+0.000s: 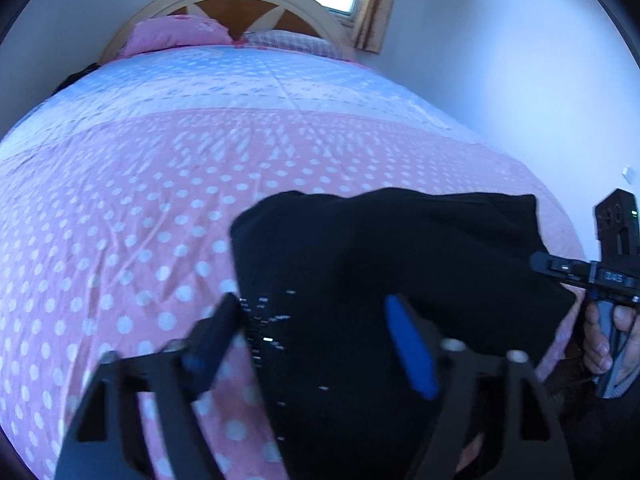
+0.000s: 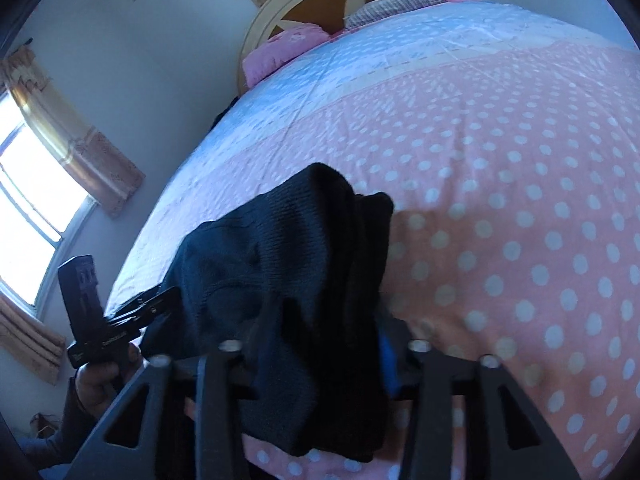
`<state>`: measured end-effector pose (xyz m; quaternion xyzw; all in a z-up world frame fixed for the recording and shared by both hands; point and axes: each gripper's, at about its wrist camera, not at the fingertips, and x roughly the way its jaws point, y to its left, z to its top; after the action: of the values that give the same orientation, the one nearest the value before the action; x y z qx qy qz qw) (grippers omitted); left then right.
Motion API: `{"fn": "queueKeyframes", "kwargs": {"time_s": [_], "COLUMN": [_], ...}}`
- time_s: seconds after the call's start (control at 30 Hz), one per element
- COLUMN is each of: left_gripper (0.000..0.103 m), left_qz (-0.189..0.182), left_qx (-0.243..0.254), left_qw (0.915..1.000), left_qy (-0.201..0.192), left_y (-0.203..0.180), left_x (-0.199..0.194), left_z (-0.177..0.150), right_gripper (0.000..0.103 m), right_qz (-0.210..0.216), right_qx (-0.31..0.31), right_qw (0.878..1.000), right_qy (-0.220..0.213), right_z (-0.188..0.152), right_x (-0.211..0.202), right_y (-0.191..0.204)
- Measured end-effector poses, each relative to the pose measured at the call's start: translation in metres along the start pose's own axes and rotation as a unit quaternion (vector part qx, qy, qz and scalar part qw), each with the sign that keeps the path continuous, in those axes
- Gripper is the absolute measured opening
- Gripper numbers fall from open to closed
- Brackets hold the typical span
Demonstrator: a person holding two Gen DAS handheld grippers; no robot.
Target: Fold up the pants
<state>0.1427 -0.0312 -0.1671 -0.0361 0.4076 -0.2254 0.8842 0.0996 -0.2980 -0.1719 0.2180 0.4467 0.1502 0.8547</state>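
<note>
The black pants (image 1: pixel 400 264) lie bunched at the near edge of the bed (image 1: pixel 160 184), on its pink polka-dot bedspread (image 2: pixel 520 200), with part of the cloth hanging over that edge. The left gripper (image 1: pixel 320 340) stands with its fingers spread wide over the cloth, clamping nothing. The right gripper (image 2: pixel 320 360) has the pants draped between and over its fingers; whether it grips them I cannot tell. Two pillows (image 1: pixel 176 34) rest against the headboard (image 1: pixel 240 0) at the far end.
</note>
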Motion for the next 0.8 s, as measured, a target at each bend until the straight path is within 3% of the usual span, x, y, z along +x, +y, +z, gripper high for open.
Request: {"fn": "queueKeyframes", "kwargs": {"time_s": [0.03,0.1,0.2,0.53,0.8], "left_gripper": [0.063,0.042,0.019,0.013,0.013], "left_qz": [0.0,-0.003,0.001,0.013,0.067], "left_qx": [0.004,0.007,0.01,0.014,0.032], "left_qw": [1.0,0.9999,0.9998,0.9988,0.9943], "left_qy": [-0.002,-0.008,-0.017,-0.044,-0.076], "left_y": [-0.002,-0.005,-0.006,-0.01,0.004], "left_x": [-0.001,-0.005,-0.012,-0.042,-0.08], "left_z": [0.0,0.0,0.002,0.007,0.022], "right_gripper": [0.033,0.03,0.028,0.027,0.027], "right_qz": [-0.001,0.0,-0.004,-0.002,0.02], "right_qx": [-0.003,-0.008,-0.021,-0.04,-0.087], "right_qw": [1.0,1.0,0.999,0.998,0.995], "right_qy": [-0.003,-0.013,-0.025,-0.04,-0.033], "right_z": [0.001,-0.001,-0.002,0.009,0.051], "right_x": [0.001,-0.003,-0.009,-0.02,0.008], "right_y": [0.001,0.005,0.014,0.038,0.088]}}
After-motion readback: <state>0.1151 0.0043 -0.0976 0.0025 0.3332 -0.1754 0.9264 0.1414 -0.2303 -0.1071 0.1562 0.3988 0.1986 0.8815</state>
